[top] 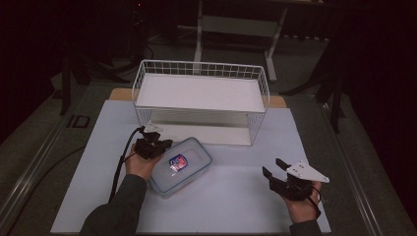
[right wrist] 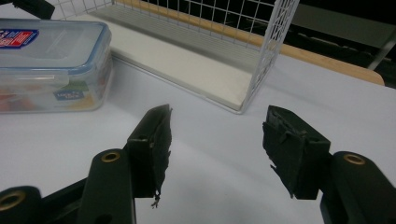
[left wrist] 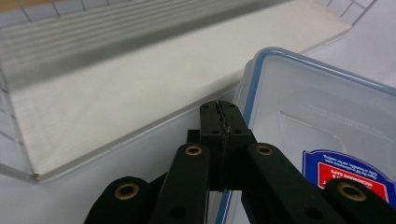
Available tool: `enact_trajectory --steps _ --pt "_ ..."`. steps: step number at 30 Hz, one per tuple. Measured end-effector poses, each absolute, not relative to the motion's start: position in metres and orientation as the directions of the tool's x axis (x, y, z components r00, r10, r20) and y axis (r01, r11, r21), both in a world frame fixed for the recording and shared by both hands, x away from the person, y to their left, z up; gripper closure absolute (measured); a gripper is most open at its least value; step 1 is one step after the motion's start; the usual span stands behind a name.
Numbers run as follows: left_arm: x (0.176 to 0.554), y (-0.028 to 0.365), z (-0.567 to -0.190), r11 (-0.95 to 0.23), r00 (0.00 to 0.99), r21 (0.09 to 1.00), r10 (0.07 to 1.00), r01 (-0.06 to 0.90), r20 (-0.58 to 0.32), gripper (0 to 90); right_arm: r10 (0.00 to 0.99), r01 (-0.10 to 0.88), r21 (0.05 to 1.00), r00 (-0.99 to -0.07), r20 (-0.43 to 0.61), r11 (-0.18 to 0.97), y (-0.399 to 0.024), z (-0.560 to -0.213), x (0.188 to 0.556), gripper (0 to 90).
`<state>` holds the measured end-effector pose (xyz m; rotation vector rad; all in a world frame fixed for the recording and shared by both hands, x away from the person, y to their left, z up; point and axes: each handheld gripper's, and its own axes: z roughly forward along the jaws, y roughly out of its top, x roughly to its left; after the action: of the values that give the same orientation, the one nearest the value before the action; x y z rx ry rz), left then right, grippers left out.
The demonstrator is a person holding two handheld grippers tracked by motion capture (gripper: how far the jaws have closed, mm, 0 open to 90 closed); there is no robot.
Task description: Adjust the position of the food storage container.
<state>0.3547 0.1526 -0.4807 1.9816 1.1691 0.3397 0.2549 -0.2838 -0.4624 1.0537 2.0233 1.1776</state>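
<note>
Starting at the left of the high view, a dark-sleeved forearm is seen coming in from the bottom edge, and the left gripper (top: 153,144) is held in that hand at the left end of a clear plastic box (top: 180,165). Its jaws are pressed flat together with nothing between them, as is shown plainly in the left gripper view, where the closed tips (left wrist: 220,122) are set at the blue-edged rim of the box's lid (left wrist: 327,107); whether the rim is actually touched cannot be told. A black cable is trailed from this gripper back toward the bottom left. The box is laid on the white table sheet (top: 231,196), turned at a slant, just in front of the wire rack (top: 200,101) and apart from it. A red and blue label (top: 178,162) is carried on the lid, and coloured contents are glimpsed through the side wall in the right gripper view (right wrist: 51,60), too blurred to be named. Behind the box, the rack is stood across the middle of the sheet, with a white upper shelf and a white lower board (left wrist: 116,107) inside its wire frame. Farther right, bare sheet is left between the box and the right gripper (top: 281,173), which is held well apart from both. Its jaws are spread moderately and nothing is gripped; only the sheet is seen between the pads (right wrist: 156,140).
</note>
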Motion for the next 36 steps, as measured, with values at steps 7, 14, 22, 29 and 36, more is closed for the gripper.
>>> enact_trajectory --steps 7,14,22,29,36 --pt "0.355 0.144 -0.483 -0.297 0.618 0.766 0.769 0.571 -0.162 90.0 0.838 0.343 0.885 -0.539 -0.090 0.316 -0.281 -0.463 0.256 41.2" --pt "0.354 0.132 -0.482 -0.343 0.678 0.775 0.721 0.530 -0.144 90.0 0.838 0.347 0.883 -0.539 -0.088 0.316 -0.280 -0.463 0.257 41.3" --pt "0.345 0.110 -0.482 -0.413 0.783 0.787 0.607 0.458 -0.137 90.0 0.833 0.350 0.878 -0.546 -0.091 0.326 -0.277 -0.465 0.258 41.2" --pt "0.337 0.109 -0.480 -0.387 0.742 0.793 0.659 0.471 -0.120 89.7 0.831 0.348 0.880 -0.549 -0.088 0.324 -0.278 -0.465 0.258 41.2" --pt "0.305 0.129 -0.462 -0.349 0.749 0.833 0.653 0.429 -0.112 83.4 0.833 0.359 0.881 -0.549 -0.068 0.308 -0.277 -0.466 0.260 41.2"
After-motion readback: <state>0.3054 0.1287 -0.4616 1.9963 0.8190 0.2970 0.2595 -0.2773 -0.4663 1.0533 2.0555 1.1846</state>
